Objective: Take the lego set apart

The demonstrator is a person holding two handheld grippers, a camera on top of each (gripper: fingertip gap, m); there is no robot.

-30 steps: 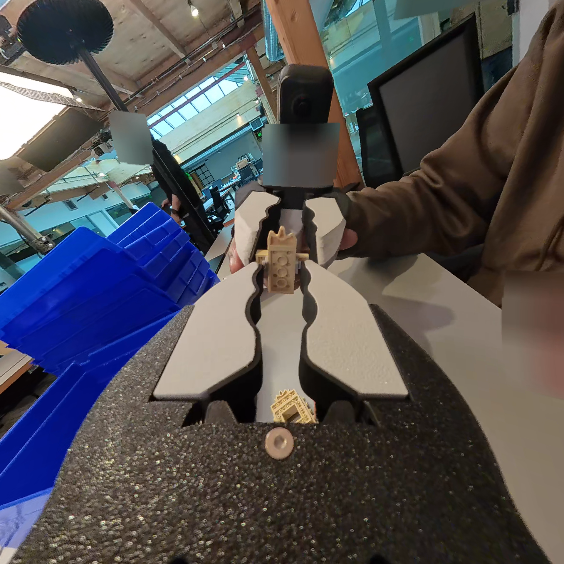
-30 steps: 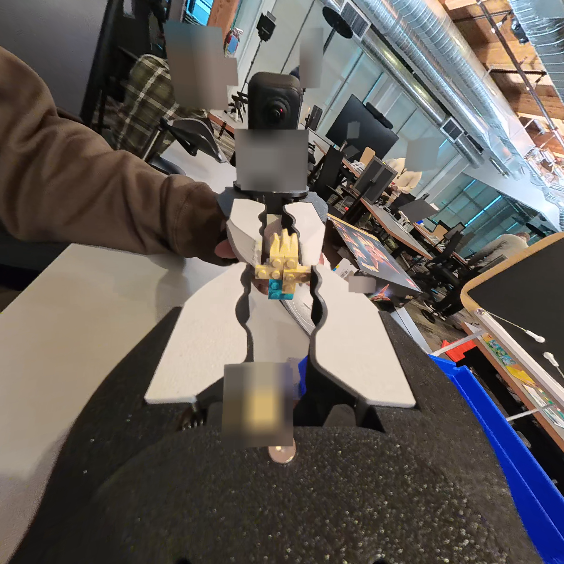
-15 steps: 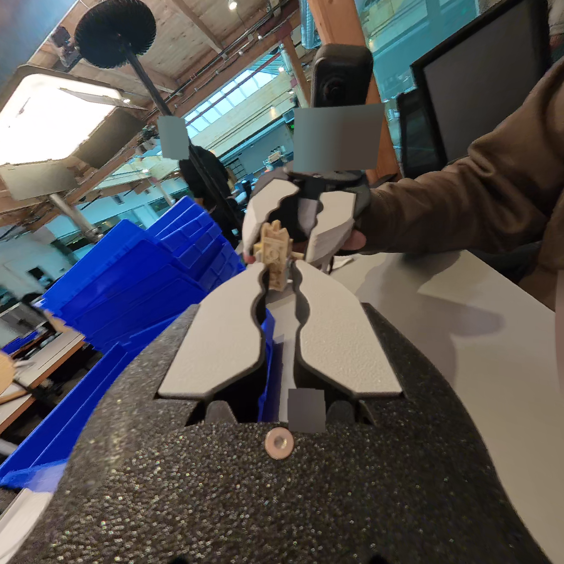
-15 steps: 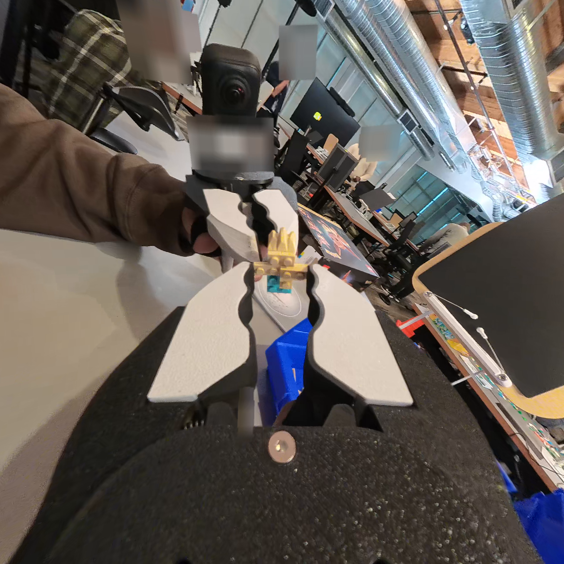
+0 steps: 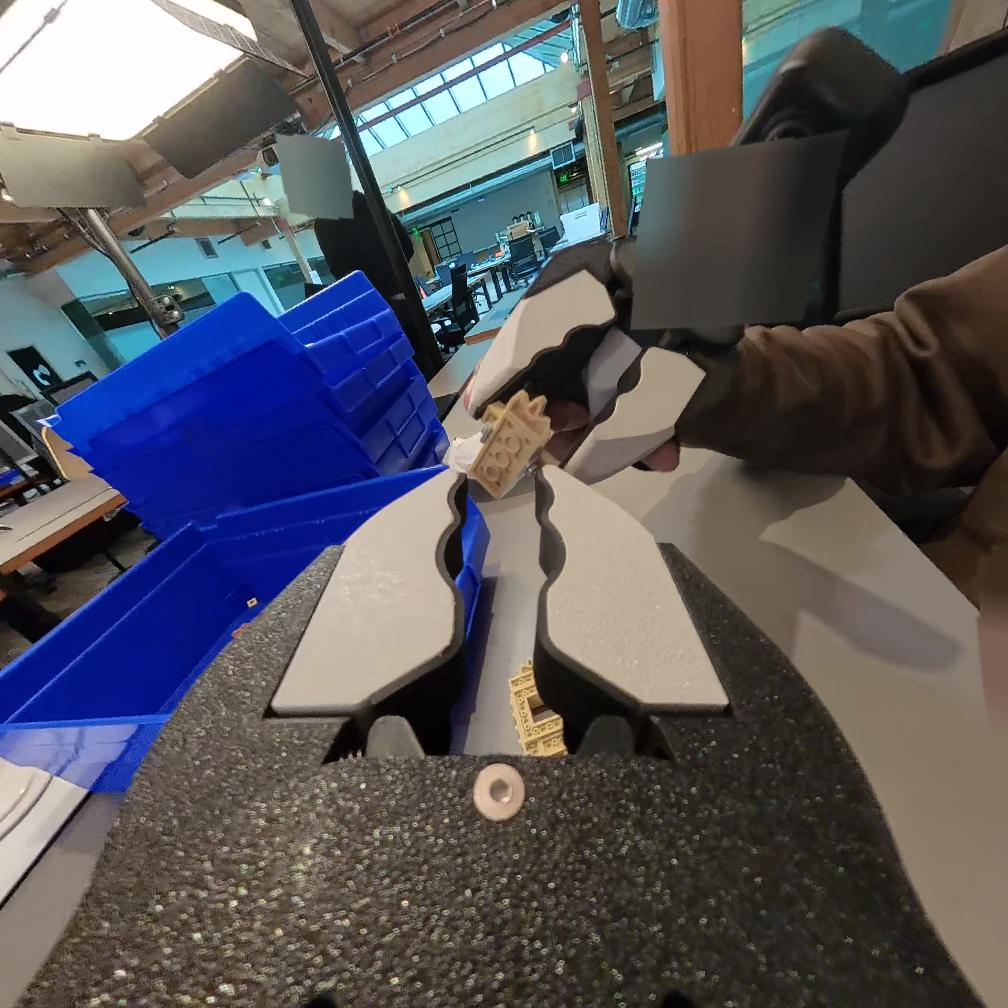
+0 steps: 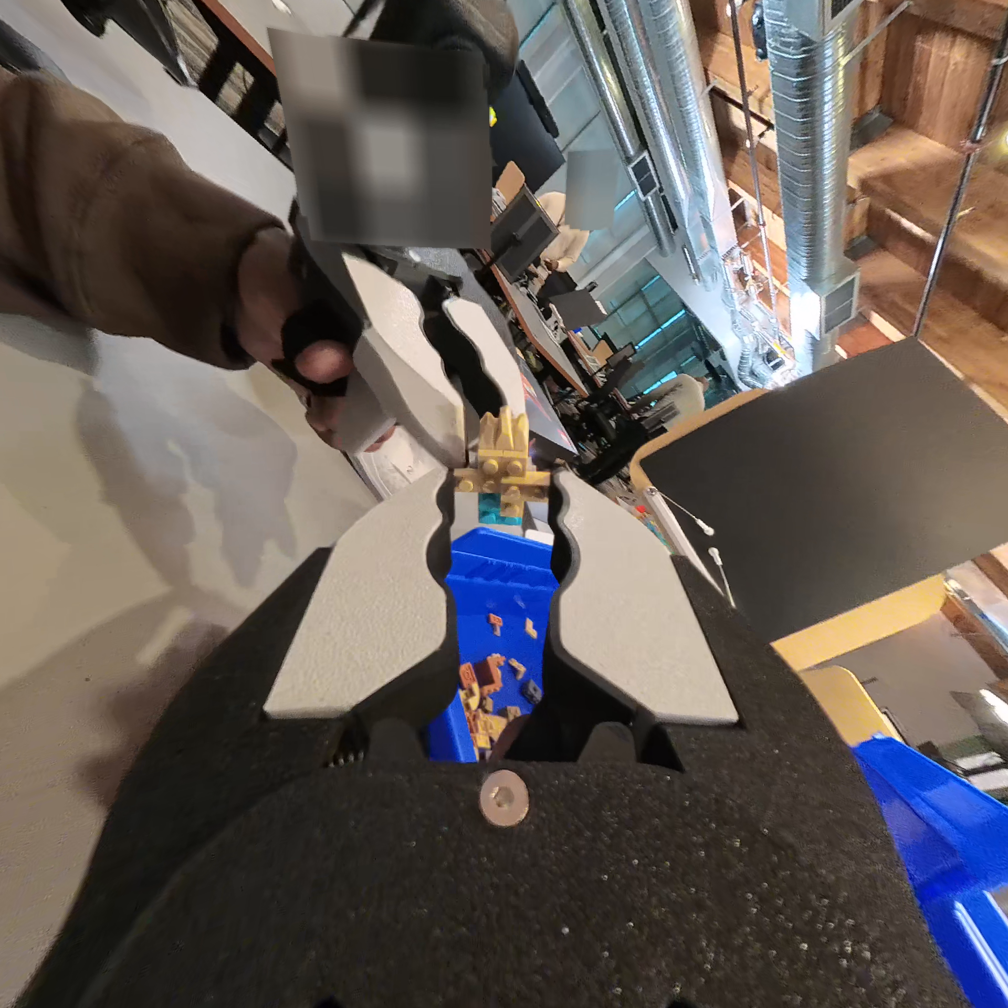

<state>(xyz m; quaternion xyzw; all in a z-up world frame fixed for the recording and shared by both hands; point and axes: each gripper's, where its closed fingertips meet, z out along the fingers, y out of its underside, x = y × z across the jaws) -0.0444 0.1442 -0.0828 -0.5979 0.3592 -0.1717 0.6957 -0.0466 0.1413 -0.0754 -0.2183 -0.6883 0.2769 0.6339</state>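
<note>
Our right gripper [image 6: 503, 483] is clamped on a tan toy-brick piece [image 6: 504, 463]; our left gripper [image 5: 499, 477] stands apart just beside it, above blue bins [image 5: 229, 436].

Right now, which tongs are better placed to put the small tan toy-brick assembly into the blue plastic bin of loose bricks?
Right. The right tongs grip the small tan toy-brick assembly, apparently above the blue plastic bin; the left tongs stand open beside it.
</note>
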